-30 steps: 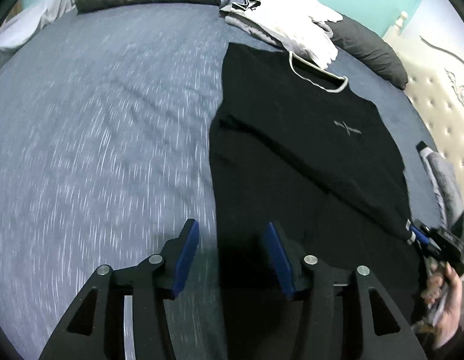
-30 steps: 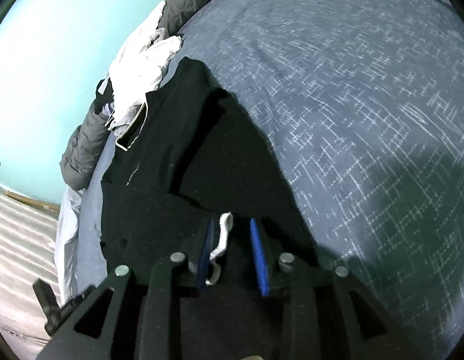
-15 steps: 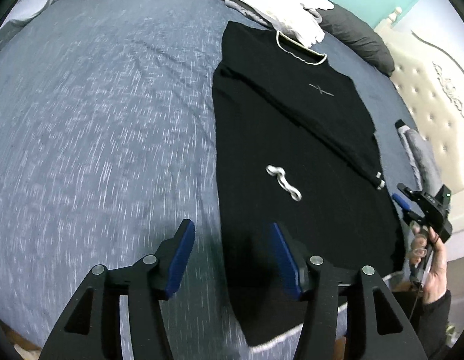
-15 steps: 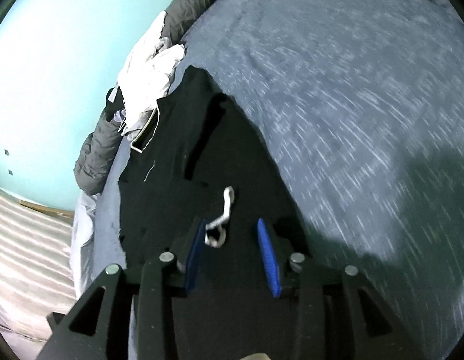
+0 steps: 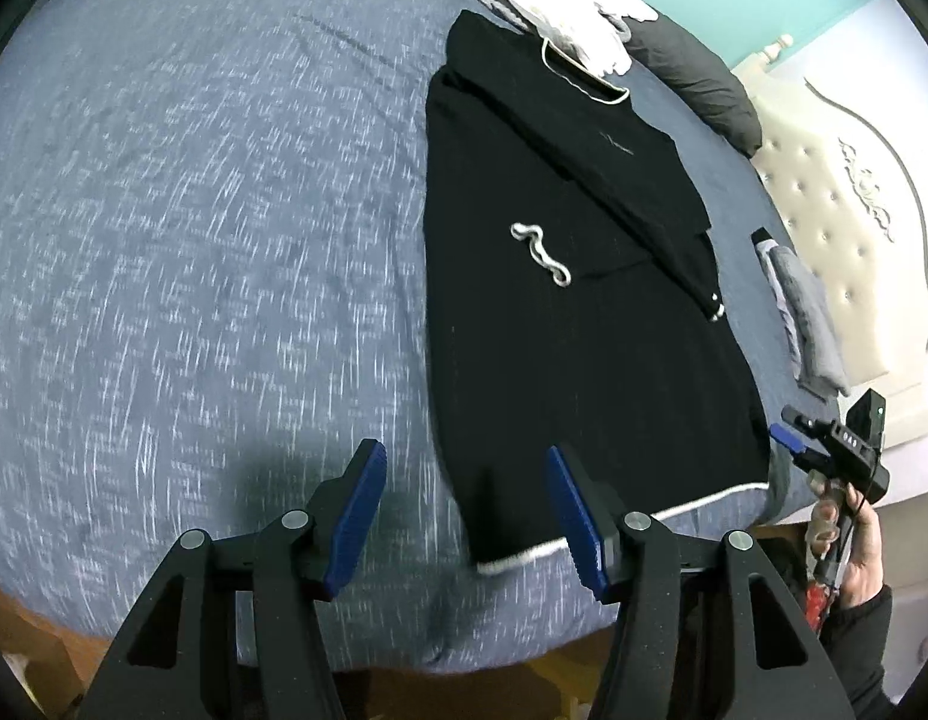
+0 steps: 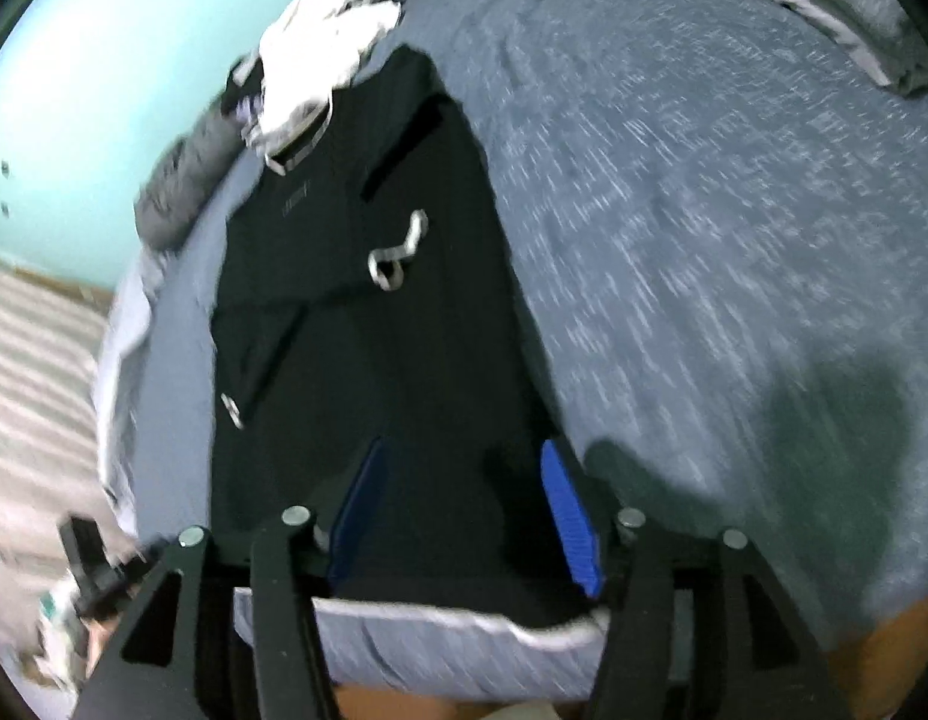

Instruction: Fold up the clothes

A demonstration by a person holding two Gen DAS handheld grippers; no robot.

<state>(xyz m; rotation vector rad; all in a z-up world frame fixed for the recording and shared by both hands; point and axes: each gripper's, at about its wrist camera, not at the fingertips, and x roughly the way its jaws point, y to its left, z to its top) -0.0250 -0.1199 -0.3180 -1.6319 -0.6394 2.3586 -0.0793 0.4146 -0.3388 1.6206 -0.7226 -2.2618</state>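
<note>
black sweater [image 5: 571, 324] flat on bed [image 5: 194, 210], beyond both empty, spread hand-held grippers.

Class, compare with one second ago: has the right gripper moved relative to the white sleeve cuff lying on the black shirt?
Yes. The right gripper has opened and pulled back toward the hem, leaving the white sleeve cuff on the black shirt, well ahead of it.

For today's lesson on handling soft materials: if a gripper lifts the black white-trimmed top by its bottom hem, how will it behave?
The black white-trimmed top will probably droop: it lies flat, creased, sleeves folded across. It likely feels light, being thin. It may drag rather than slide on the blue-grey bedspread.
</note>
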